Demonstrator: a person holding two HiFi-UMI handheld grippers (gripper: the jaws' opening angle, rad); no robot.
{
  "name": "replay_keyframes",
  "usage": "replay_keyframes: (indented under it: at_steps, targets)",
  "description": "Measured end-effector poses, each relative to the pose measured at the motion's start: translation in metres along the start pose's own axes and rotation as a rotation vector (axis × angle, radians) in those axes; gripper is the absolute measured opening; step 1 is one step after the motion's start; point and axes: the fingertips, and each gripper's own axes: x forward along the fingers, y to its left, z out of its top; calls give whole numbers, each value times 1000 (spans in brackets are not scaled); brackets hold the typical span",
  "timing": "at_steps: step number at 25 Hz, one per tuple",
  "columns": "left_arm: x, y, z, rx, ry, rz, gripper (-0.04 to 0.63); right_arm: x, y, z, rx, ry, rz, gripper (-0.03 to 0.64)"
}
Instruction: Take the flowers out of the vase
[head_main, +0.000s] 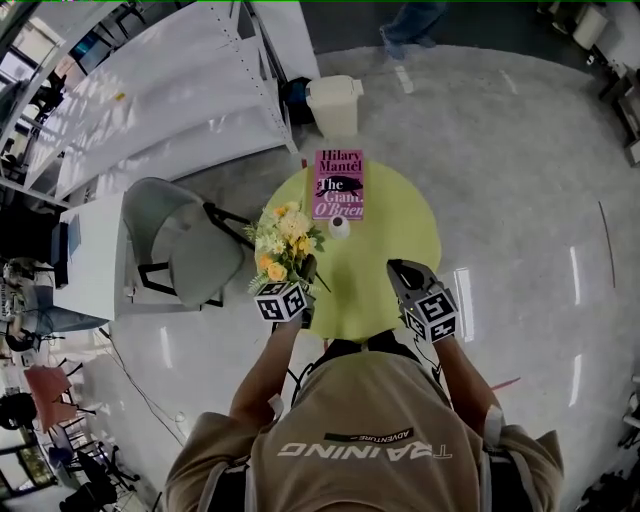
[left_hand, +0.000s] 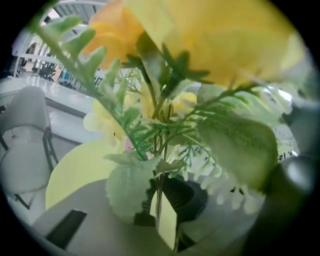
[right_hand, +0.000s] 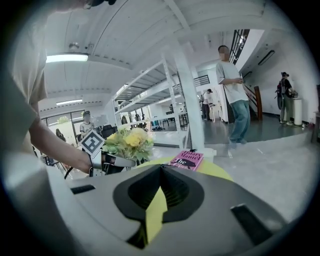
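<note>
A bunch of yellow, orange and white flowers (head_main: 283, 238) with green leaves hangs over the left rim of the round yellow-green table (head_main: 400, 225). My left gripper (head_main: 307, 270) is shut on its thin stems (left_hand: 159, 197), which run up between the jaws in the left gripper view; blooms (left_hand: 200, 35) fill most of that view. The small white vase (head_main: 339, 225) stands apart from the bunch, near the table's middle, just below a pink book (head_main: 338, 183). My right gripper (head_main: 399, 271) hovers over the table's front right, jaws together and holding nothing (right_hand: 161, 169).
A grey chair (head_main: 186, 245) stands close to the table's left side, beside a white desk (head_main: 92, 255). A white bin (head_main: 334, 104) sits on the floor beyond the table. Several people (right_hand: 233, 92) stand further off in the right gripper view.
</note>
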Motion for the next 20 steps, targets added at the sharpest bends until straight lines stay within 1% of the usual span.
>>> replay_keyframes:
  at_steps: [5, 8, 11, 16, 18, 20]
  targets:
    - [17, 34, -36, -72, 121, 25, 32, 16, 1, -6, 2, 29, -7, 3]
    - [26, 48, -55, -123, 181, 14, 32, 25, 0, -8, 4, 45, -14, 3]
    - [33, 58, -67, -170, 212, -4, 32, 32, 1, -7, 3, 60, -19, 3]
    - [44, 77, -78, -238, 245, -2, 39, 46, 1, -2, -5, 75, -20, 3]
    - [46, 82, -82, -257, 253, -5, 44, 51, 3, 0, -11, 79, -17, 3]
    - [47, 83, -84, -254, 261, -9, 51, 55, 6, 2, -17, 84, -11, 3]
